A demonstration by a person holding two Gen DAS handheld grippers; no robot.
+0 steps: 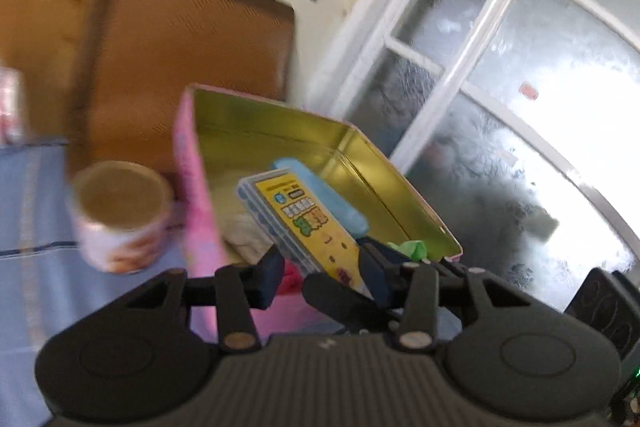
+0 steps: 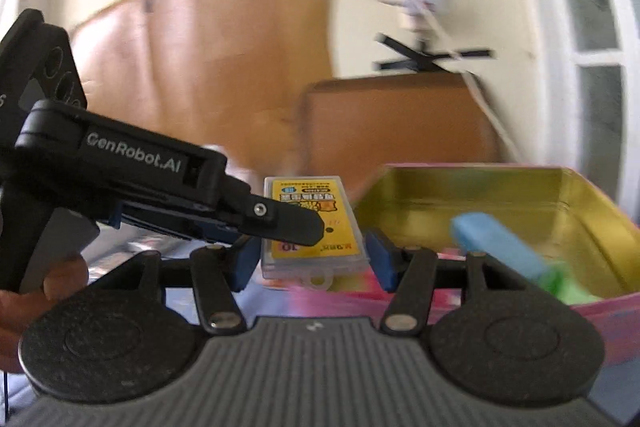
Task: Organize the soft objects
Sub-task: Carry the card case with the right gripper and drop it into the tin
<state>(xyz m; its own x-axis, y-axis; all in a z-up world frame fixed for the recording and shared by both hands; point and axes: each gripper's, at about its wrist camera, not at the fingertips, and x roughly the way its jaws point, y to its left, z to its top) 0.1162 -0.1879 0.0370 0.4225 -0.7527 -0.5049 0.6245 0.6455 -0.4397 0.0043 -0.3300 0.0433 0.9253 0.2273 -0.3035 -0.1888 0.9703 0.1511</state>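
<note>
Yellow card pack (image 2: 313,227) beside tin rim (image 2: 472,169)

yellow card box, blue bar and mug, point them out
yellow card box (image 2: 314,227), right wrist view, on its printed face
blue bar (image 2: 496,241), right wrist view, mid-length
mug (image 1: 122,215), left wrist view, on its rim

Cup (image 1: 122,215) left of tin (image 1: 320,147); block (image 1: 320,195) inside tin.

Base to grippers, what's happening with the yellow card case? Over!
Left gripper and right gripper both clamped on the yellow case. Case up by the open pink tin. Blue block and green piece inside, room left.
</note>
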